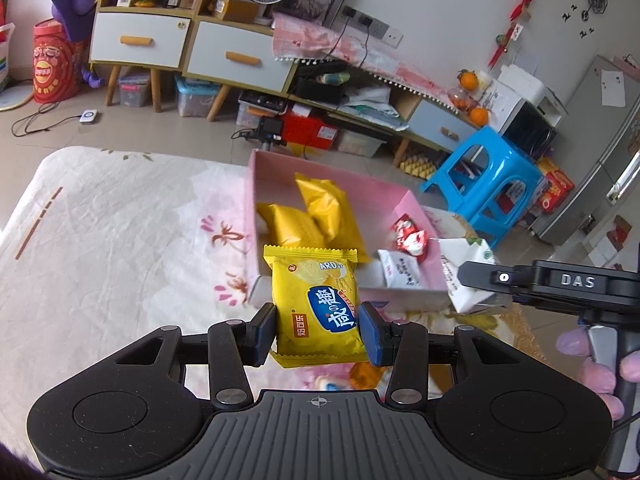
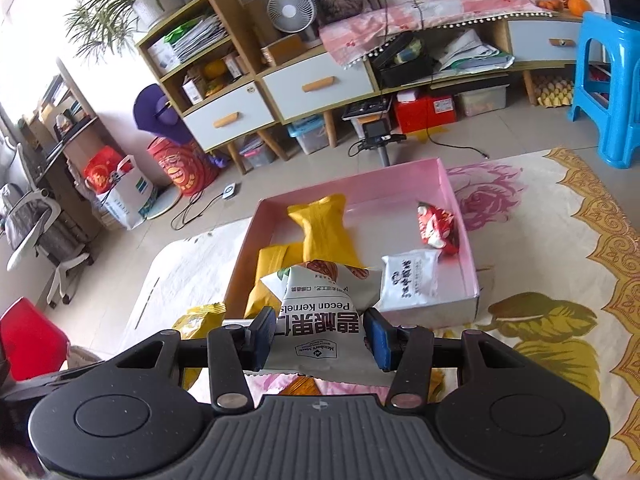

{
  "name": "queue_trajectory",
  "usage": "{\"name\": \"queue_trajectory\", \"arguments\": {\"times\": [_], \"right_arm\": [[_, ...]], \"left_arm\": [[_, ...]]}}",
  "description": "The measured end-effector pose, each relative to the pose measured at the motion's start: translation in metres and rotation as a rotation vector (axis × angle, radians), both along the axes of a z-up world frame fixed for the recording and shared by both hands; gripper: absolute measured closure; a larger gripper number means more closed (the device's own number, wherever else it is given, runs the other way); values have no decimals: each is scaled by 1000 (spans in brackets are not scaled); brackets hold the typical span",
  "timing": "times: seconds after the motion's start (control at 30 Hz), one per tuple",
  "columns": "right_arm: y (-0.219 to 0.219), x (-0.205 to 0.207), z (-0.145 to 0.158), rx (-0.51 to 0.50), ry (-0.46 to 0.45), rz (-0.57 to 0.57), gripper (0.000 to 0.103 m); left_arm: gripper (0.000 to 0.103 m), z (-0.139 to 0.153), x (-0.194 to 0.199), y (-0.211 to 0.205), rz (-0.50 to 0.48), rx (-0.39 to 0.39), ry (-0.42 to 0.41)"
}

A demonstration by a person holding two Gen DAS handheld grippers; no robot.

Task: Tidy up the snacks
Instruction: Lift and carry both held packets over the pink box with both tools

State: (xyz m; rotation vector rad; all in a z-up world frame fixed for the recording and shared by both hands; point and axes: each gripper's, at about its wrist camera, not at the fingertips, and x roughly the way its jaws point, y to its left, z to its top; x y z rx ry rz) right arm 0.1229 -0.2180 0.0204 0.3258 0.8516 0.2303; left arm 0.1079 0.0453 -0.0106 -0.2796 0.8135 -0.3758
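My left gripper (image 1: 319, 326) is shut on a yellow cracker packet (image 1: 316, 300), held above the near left corner of the pink box (image 1: 416, 206). My right gripper (image 2: 321, 334) is shut on a white pecan kernels packet (image 2: 326, 312), held just before the box's near wall (image 2: 432, 314). The box holds two yellow packets (image 1: 320, 208), a red packet (image 1: 410, 236) and a white packet (image 1: 400, 270). In the left wrist view the right gripper (image 1: 480, 280) shows at right with the pecan packet (image 1: 466, 276). The yellow packet also shows at the left of the right wrist view (image 2: 198, 320).
The box stands on a floral cloth (image 1: 120, 220) over a table whose far edge is close behind it. A blue plastic stool (image 1: 488, 184) stands beyond on the right. Low cabinets (image 1: 192, 48) line the far wall. An orange packet (image 2: 300, 386) lies on the cloth under my right gripper.
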Motion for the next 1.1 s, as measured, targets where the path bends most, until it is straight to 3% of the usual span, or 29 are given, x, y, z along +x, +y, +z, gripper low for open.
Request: {"name": "queue_trajectory", "arguments": {"times": [0.3, 0.77, 1.03, 1.07, 1.1], "right_arm": [[-11, 25, -2, -11, 18, -50, 63], [-33, 64, -26, 105, 37, -108, 63], [-42, 78, -41, 94, 65, -114, 63], [-43, 79, -43, 96, 70, -118, 63], [-44, 80, -45, 99, 75, -123, 63]], "left_arm": [[62, -4, 29, -23, -16, -1, 15], [62, -23, 81, -63, -29, 31, -30], [62, -41, 100, -82, -72, -15, 4], [64, -45, 101, -83, -73, -21, 15], [78, -48, 103, -84, -74, -21, 26]]}}
